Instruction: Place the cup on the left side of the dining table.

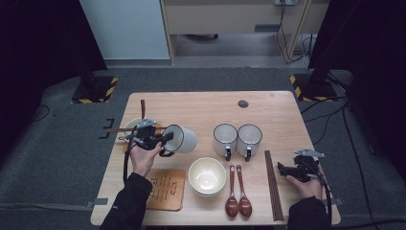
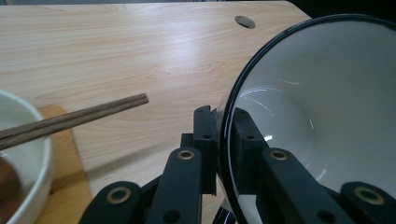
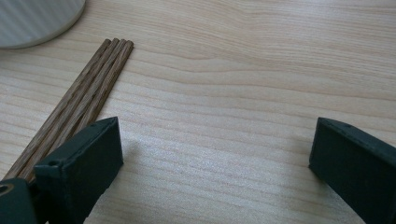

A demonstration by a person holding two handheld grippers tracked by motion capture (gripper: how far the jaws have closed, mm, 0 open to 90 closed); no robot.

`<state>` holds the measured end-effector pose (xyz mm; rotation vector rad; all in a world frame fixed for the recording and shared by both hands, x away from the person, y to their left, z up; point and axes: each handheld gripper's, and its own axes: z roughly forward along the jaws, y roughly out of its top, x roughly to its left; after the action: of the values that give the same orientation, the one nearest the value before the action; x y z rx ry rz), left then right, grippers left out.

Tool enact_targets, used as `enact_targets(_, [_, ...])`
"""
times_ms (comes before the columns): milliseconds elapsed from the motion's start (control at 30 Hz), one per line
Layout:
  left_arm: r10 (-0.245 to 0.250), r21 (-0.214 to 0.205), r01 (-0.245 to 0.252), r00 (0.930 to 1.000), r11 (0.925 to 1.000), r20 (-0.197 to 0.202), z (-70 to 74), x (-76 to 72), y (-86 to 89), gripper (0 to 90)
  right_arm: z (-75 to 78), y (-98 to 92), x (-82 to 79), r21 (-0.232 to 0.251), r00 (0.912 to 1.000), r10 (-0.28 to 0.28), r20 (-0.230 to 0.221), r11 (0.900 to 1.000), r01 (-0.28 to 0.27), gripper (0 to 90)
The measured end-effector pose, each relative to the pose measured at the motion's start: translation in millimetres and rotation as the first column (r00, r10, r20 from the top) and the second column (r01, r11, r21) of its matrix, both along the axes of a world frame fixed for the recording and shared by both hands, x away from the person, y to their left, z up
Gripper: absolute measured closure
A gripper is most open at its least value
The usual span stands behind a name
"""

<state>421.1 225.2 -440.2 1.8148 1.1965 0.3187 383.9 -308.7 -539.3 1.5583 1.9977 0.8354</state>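
On the worktop (image 1: 282,103) a place setting looks partly laid: one bowl with chopsticks rests at the left. The left claw (image 1: 167,139) pinches the rim of a mug (image 1: 182,139), tipped and lifted beside that bowl (image 1: 130,125), not yet set down. The right claw (image 1: 281,168) rests wide open and empty. Counted: three mugs, two bowls, two spoons (image 1: 238,191), two sets of chopsticks (image 1: 273,184).

Two mugs (image 1: 237,139), a bowl (image 1: 207,176) and spoons (image 1: 238,191) are crowding the middle of the worktop (image 1: 210,103); its far strip is lying open for passing.
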Motion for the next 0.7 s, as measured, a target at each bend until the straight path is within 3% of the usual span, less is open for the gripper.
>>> enact_targets(267, [0.028, -0.006, -0.027, 0.9996, 0.9996, 0.007, 0.9, -16.2, 28.9, 81.8, 0.1, 0.0, 0.0, 0.000, 1.0000, 0.001, -0.002, 1.0000, -0.001, 2.8])
enact_targets(400, [0.033, 0.018, -0.033, 0.9994, 0.9993, 0.012, -1.9, -21.8, 39.9, 81.8, 0.1, 0.0, 0.0, 0.000, 1.0000, 0.001, -0.002, 1.0000, -0.001, 2.8])
enact_targets(700, [0.043, 0.038, -0.042, 0.9988, 0.9984, -0.023, -13.9, -28.2, 59.5, 81.9, 0.0, 0.2, 0.0, -0.001, 1.0000, -0.001, 0.000, 1.0000, 0.001, 2.7])
